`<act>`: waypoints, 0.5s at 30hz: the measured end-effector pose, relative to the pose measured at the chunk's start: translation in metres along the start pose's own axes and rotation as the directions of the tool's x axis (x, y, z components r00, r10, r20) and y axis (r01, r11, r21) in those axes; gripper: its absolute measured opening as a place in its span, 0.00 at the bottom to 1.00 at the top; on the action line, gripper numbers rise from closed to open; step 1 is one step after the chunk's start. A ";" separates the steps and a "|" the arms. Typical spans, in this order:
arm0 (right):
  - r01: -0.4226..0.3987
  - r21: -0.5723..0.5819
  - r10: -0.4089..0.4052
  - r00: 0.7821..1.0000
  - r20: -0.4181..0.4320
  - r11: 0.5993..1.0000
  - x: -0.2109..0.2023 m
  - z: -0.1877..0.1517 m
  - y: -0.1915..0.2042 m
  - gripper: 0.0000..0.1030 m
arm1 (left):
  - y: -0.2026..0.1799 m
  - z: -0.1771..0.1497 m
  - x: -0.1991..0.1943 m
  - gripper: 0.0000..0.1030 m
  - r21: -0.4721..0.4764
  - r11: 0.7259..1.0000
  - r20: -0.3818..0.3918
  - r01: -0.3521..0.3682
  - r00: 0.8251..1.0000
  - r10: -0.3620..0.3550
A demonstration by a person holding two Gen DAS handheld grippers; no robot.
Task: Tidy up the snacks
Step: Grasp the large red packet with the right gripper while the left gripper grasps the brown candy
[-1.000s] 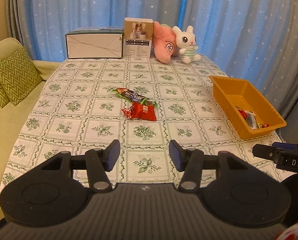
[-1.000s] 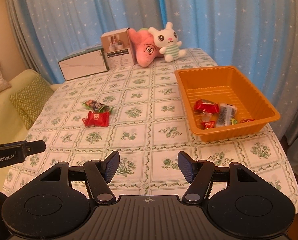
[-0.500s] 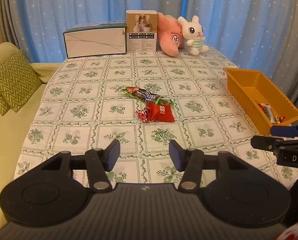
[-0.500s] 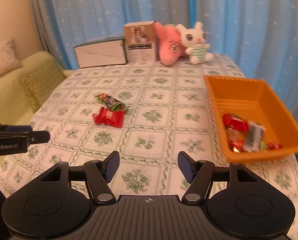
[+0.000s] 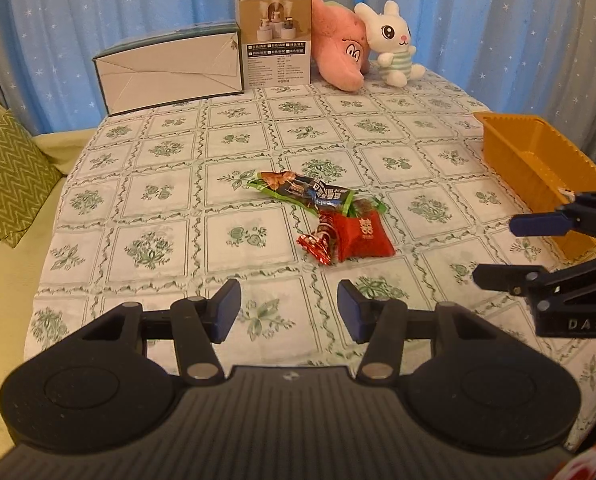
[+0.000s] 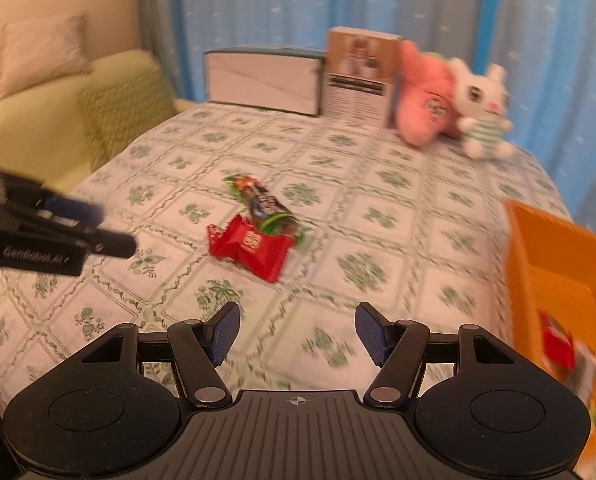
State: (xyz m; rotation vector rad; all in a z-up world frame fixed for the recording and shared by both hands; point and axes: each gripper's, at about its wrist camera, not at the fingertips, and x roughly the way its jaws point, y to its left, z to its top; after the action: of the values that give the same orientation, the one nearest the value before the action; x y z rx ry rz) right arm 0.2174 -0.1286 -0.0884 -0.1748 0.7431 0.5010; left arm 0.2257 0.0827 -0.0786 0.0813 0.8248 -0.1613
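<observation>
Left gripper (image 5: 289, 312) and right gripper (image 6: 297, 333): both spread wide, empty, above red snack (image 5: 360, 236) and green snack (image 5: 304, 191).

Along my table's far edge stand a white box (image 5: 170, 74), a carton (image 5: 276, 44), a pink plush (image 5: 340, 54) and a white bunny (image 5: 394, 46).

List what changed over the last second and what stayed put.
Both grippers came in toward the loose snacks: the left gripper and right gripper now sit nearer the red packet and green-ended bar. Nothing was grasped or released; both stay open. The snacks, orange basket and boxes have not moved.
</observation>
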 end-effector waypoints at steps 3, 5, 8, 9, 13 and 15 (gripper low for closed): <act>-0.038 -0.078 0.037 0.999 -0.008 0.996 0.022 0.006 0.007 0.63 | 0.008 0.004 0.014 0.48 0.014 1.000 -0.004 0.003 1.000 -0.003; -0.055 -0.137 0.054 0.999 -0.006 0.989 0.036 0.009 0.013 0.63 | 0.013 0.007 0.023 0.47 0.016 1.000 -0.005 0.002 1.000 -0.002; -0.066 -0.211 0.066 0.998 -0.006 0.975 0.054 0.014 0.020 0.62 | 0.023 0.008 0.035 0.47 -0.017 1.000 -0.010 0.012 1.000 -0.012; -0.068 -0.234 0.069 0.998 -0.003 0.970 0.059 0.016 0.023 0.62 | 0.026 0.008 0.040 0.47 -0.031 0.999 -0.014 0.019 1.000 -0.020; -0.068 -0.342 0.075 0.997 0.007 0.937 0.079 0.020 0.033 0.62 | 0.029 0.009 0.052 0.46 -0.042 0.998 -0.026 0.041 0.999 -0.042; -0.061 -0.396 0.073 0.997 0.016 0.916 0.087 0.021 0.038 0.62 | 0.029 0.011 0.053 0.46 -0.030 0.999 -0.019 0.036 0.999 -0.037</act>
State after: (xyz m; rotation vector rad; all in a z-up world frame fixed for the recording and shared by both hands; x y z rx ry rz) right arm 0.2658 -0.0562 -0.1320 -0.5207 0.6127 0.7162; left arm 0.2743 0.1039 -0.1098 0.0401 0.8483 -0.1827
